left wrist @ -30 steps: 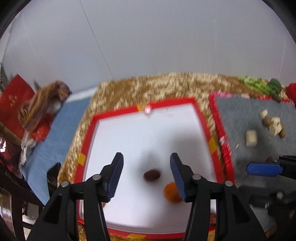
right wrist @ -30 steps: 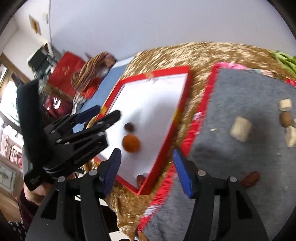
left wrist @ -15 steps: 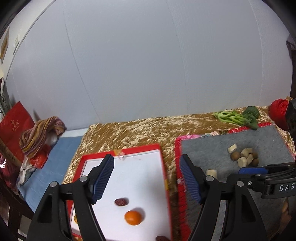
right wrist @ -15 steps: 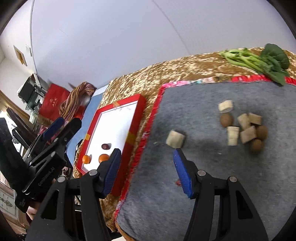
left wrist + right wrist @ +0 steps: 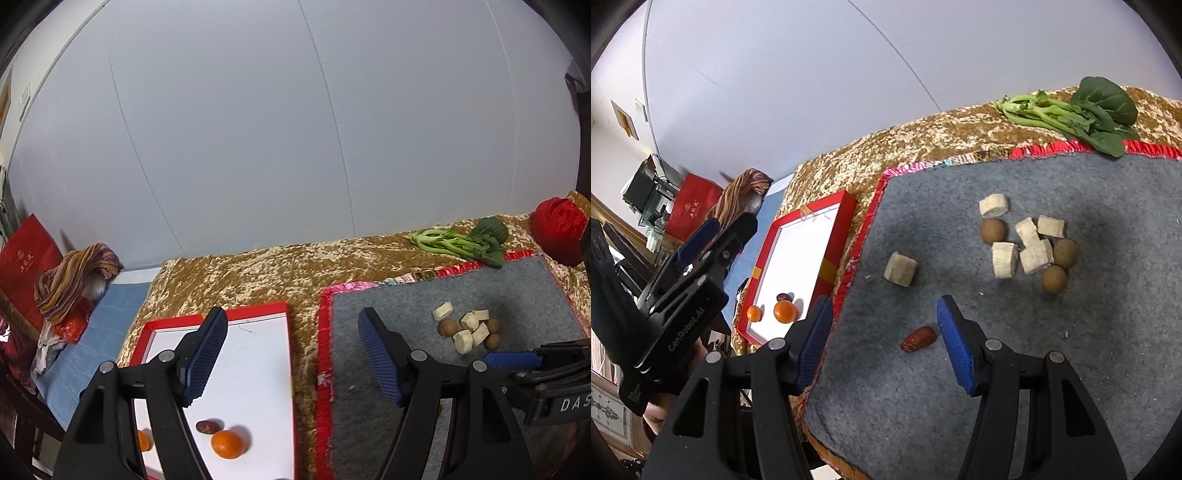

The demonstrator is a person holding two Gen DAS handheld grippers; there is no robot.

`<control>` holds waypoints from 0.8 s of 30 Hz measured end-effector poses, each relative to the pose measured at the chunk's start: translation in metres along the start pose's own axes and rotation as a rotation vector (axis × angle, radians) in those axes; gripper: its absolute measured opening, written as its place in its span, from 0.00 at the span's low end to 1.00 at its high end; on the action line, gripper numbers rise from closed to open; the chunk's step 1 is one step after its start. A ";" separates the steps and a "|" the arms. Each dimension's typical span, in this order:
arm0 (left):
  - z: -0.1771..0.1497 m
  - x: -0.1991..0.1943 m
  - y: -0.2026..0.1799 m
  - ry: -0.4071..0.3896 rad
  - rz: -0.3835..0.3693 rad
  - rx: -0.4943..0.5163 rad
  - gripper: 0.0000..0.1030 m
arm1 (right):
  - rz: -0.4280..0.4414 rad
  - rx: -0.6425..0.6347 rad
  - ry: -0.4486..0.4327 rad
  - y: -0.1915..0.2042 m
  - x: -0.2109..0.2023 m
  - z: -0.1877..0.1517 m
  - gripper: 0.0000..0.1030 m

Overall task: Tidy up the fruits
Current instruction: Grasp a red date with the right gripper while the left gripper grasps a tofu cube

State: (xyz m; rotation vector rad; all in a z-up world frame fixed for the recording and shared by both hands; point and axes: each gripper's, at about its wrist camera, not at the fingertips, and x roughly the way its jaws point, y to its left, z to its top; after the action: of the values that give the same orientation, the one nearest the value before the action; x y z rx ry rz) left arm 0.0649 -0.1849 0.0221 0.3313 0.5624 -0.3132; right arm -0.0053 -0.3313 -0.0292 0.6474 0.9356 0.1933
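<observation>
Both tongs wide open, empty. Right tongs (image 5: pixel 882 332) near red date (image 5: pixel 918 339) on grey mat (image 5: pixel 960 406): straddle lengthwise, close gently.

I see even, soft indoor lighting in both views; faint shadows lie on the grey mat (image 5: pixel 1071 332). Fisheye distortion bends edges; corners vignette black.

matt grey felt-like mat (image 5: pixel 1034 332), shiny crushed gold cloth (image 5: pixel 258 273), smooth, perhaps cardboard, red-rimmed tray (image 5: pixel 846 206)
</observation>
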 end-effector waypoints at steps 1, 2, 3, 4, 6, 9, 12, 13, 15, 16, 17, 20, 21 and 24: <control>0.000 0.000 -0.002 0.000 -0.004 0.002 0.71 | -0.002 0.001 0.005 -0.002 0.000 -0.001 0.58; 0.001 0.001 -0.003 0.000 -0.005 0.002 0.71 | -0.005 0.003 0.011 -0.004 0.000 -0.002 0.58; 0.002 0.001 -0.005 0.001 -0.005 0.004 0.71 | -0.008 0.005 0.016 -0.005 0.001 -0.002 0.58; 0.002 0.001 -0.007 0.001 -0.006 0.008 0.71 | -0.010 0.006 0.020 -0.006 0.002 -0.003 0.58; 0.002 0.002 -0.010 0.003 -0.008 0.012 0.71 | -0.020 0.009 0.032 -0.009 0.003 -0.003 0.58; 0.002 0.003 -0.012 0.006 -0.008 0.016 0.71 | -0.037 0.020 0.059 -0.014 0.008 -0.005 0.58; 0.002 0.005 -0.014 0.009 -0.007 0.019 0.71 | -0.049 0.024 0.090 -0.017 0.014 -0.007 0.58; 0.002 0.005 -0.014 0.013 -0.007 0.020 0.71 | -0.053 0.024 0.097 -0.017 0.015 -0.008 0.58; 0.001 0.007 -0.015 0.017 -0.009 0.026 0.71 | -0.055 0.026 0.113 -0.018 0.018 -0.009 0.58; 0.001 0.007 -0.015 0.019 -0.010 0.030 0.71 | -0.053 0.029 0.120 -0.018 0.020 -0.010 0.58; 0.001 0.007 -0.016 0.020 -0.008 0.034 0.71 | -0.052 0.031 0.126 -0.017 0.022 -0.010 0.58; -0.001 0.008 -0.013 0.024 0.000 0.036 0.71 | -0.047 0.040 0.147 -0.015 0.029 -0.011 0.58; -0.001 0.009 -0.011 0.027 0.004 0.036 0.71 | -0.045 0.047 0.155 -0.015 0.031 -0.011 0.57; -0.005 0.014 -0.006 0.048 0.019 0.043 0.71 | -0.039 0.087 0.188 -0.017 0.041 -0.012 0.52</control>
State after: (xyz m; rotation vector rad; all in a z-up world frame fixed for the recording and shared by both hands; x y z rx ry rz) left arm 0.0717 -0.1910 0.0086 0.3864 0.5996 -0.3005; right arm 0.0071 -0.3224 -0.0727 0.6992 1.1420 0.1819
